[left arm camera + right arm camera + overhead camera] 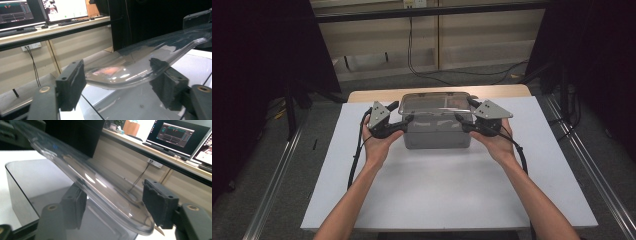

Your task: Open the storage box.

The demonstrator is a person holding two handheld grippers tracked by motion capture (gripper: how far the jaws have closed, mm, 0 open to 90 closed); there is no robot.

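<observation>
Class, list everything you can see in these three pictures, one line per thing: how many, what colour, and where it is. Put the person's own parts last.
Box: one, grey translucent, on the white table, far centre.
Lid: one, clear plastic, over the box, between both grippers' jaws.
Table: one, white top.
Monitors: at least two, lit, on the far desk.
Wall cable: one, black, hanging behind the table.
Left gripper: one, black with grey plate, at the lid's left end.
Right gripper: one, black with grey plate, at the lid's right end.
Forearms: two, bare, from the bottom edge.
</observation>
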